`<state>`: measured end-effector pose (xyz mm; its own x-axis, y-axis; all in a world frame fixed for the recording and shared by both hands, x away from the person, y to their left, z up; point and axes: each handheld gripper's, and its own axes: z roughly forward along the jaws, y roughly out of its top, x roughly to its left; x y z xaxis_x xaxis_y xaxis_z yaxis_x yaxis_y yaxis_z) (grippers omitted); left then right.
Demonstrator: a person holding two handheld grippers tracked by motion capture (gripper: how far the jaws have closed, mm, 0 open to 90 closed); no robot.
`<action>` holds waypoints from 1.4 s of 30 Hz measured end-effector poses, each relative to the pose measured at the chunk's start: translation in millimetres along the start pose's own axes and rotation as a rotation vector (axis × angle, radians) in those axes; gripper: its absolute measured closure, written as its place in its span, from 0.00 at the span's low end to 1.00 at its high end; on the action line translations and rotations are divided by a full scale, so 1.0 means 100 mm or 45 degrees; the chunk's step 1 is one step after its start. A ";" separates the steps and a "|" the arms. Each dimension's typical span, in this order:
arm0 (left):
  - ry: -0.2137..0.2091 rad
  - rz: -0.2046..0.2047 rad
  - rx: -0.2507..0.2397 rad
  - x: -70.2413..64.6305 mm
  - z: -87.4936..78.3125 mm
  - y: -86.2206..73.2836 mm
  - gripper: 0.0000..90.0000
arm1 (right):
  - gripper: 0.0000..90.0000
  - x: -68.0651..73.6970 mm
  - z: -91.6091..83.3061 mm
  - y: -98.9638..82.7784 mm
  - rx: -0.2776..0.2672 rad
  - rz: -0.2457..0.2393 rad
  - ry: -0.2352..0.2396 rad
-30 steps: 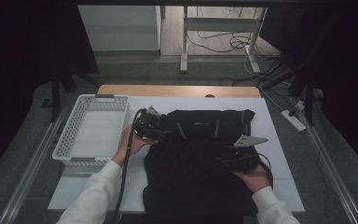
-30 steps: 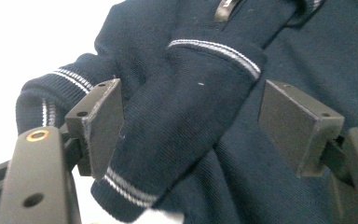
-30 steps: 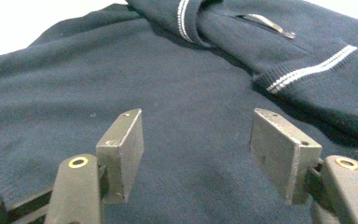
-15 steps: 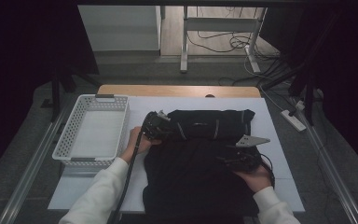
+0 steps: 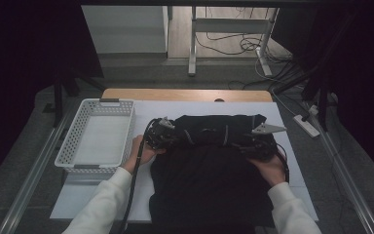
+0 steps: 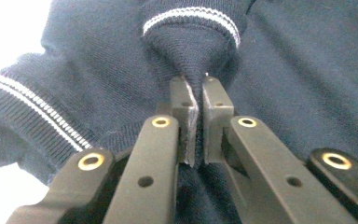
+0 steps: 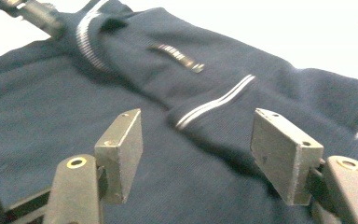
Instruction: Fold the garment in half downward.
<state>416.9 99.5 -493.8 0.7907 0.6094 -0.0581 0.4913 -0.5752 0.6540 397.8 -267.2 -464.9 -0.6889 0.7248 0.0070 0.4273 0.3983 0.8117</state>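
Observation:
A dark navy knit shirt (image 5: 209,170) with white-striped trim lies on the white table (image 5: 292,122), its upper part folded over. My left gripper (image 5: 168,135) sits at the shirt's left edge; its jaws have just been closing and now pinch a fold of navy fabric (image 6: 193,60) below a striped cuff. My right gripper (image 5: 253,145) hovers over the shirt's right side, jaws wide apart, nothing between its pads (image 7: 279,154). In the right gripper view the striped trim (image 7: 214,106) lies ahead, and the left gripper (image 7: 37,14) shows at the top left.
A white slotted basket (image 5: 97,139) stands on the table's left part, beside my left hand. Bare white table shows right of the shirt and along the far edge. Table legs and cables (image 5: 233,44) lie on the floor beyond.
My left gripper slid right onto the shirt's left edge and shut on the fabric. My right gripper shifted slightly up the shirt toward the folded part.

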 end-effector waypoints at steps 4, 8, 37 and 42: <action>0.000 0.010 0.008 -0.01 0.00 -0.01 0.94 | 0.38 -0.17 0.14 0.09 0.015 0.043 -0.026; 0.000 0.006 0.004 -0.02 -0.01 -0.01 0.94 | 0.36 -0.28 0.25 0.14 0.049 0.033 -0.054; -0.008 -0.017 -0.067 -0.05 -0.13 -0.02 0.94 | 0.96 -0.35 0.36 0.03 0.259 -0.137 -0.113; -0.024 -0.019 -0.066 -0.07 -0.16 -0.03 0.94 | 0.96 -0.35 0.20 -0.02 0.190 -0.073 -0.069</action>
<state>403.7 105.4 -483.5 0.7905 0.6069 -0.0823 0.4841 -0.5368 0.6910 432.6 -282.5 -478.2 -0.6837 0.7262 -0.0714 0.4734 0.5160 0.7139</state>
